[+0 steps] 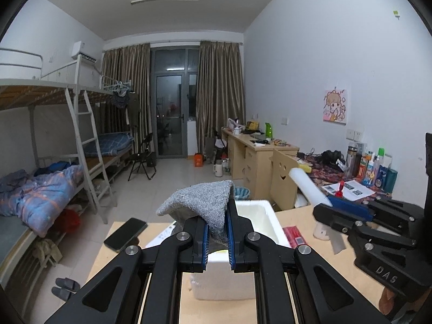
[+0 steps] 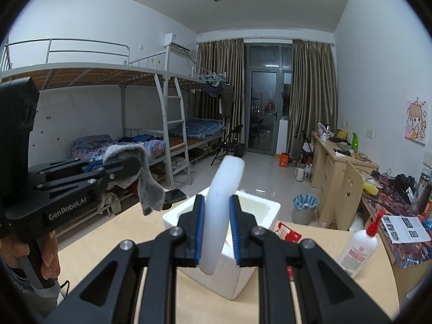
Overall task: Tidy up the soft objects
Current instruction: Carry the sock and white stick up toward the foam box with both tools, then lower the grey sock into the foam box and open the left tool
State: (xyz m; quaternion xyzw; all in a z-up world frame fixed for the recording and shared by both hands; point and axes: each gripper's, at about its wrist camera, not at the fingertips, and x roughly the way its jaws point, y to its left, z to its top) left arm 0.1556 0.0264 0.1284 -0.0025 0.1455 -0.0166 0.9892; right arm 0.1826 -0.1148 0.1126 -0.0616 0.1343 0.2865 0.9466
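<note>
The left gripper (image 1: 217, 232) is held level above the table (image 1: 310, 291), jaws clamped on a gray cloth (image 1: 199, 202) that droops over the white foam box (image 1: 266, 216). Beside it, the right gripper (image 2: 216, 232) is level too, jaws pinching a white foam piece (image 2: 224, 197) above the same box. A phone (image 1: 125, 233) lies beyond, at the table's edge.

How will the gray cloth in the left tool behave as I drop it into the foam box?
Probably floppy: the gray cloth droops over the left tool. Likely light, so it may snag on the pads. The foam box looks light and might shift if bumped.
</note>
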